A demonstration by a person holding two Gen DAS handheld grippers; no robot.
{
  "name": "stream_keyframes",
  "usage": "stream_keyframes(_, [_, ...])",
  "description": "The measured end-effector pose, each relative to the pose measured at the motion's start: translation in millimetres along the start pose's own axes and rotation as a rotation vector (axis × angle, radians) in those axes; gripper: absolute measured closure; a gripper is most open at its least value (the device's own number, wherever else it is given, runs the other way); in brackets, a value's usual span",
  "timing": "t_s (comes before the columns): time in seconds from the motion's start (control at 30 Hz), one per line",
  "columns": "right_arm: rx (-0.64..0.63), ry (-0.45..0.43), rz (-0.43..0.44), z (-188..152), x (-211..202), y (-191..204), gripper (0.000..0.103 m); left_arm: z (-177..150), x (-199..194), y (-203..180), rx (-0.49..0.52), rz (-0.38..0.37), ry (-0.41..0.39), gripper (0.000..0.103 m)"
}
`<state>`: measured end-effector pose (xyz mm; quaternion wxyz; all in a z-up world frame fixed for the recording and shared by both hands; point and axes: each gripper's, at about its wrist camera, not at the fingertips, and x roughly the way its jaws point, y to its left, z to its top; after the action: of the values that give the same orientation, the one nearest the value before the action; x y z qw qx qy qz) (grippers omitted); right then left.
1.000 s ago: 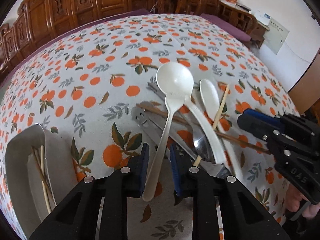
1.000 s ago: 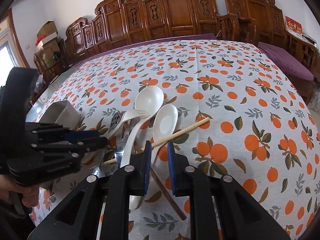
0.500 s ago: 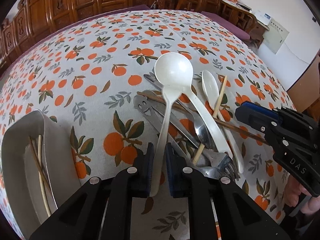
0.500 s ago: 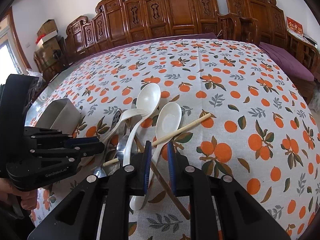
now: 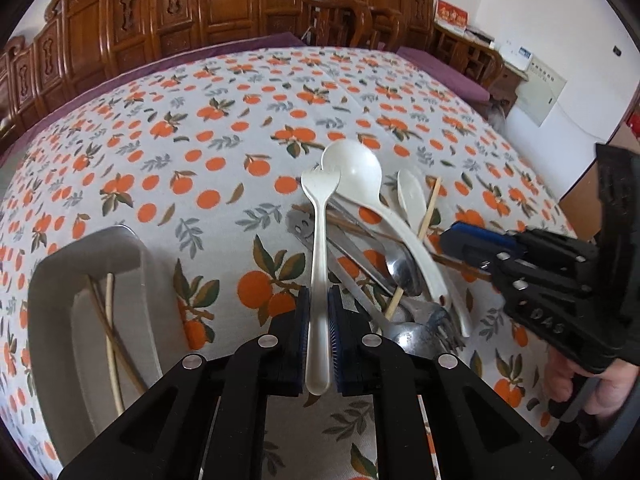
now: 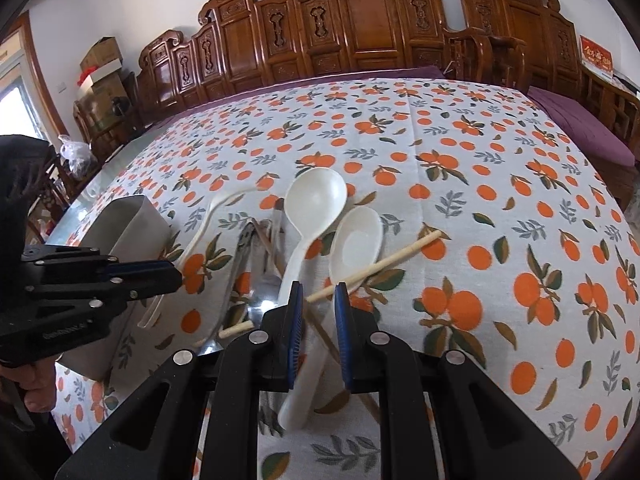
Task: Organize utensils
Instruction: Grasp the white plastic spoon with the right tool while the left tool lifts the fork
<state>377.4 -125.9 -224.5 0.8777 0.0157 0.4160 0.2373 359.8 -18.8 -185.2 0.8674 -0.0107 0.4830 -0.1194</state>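
Left gripper (image 5: 318, 322), bottom centre of its own view, is clamped on the handle of a white plastic fork (image 5: 319, 240), whose tines point up-frame, raised above the utensil pile (image 5: 392, 264) at centre right. A grey tray (image 5: 52, 320) at lower left holds chopsticks (image 5: 110, 320). Right gripper (image 6: 318, 320), bottom centre of its view, has its fingers slightly apart, gripping nothing, above a white ladle (image 6: 316, 208), a white spoon (image 6: 356, 240) and a chopstick (image 6: 376, 266) on the orange-print tablecloth (image 6: 480, 184).
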Motion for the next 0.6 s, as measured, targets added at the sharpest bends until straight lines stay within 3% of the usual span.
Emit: stream_keyframes(0.6, [0.004,0.029,0.002,4,23,15,0.081,-3,-32,-2,0.011,-0.026,-0.067,0.095])
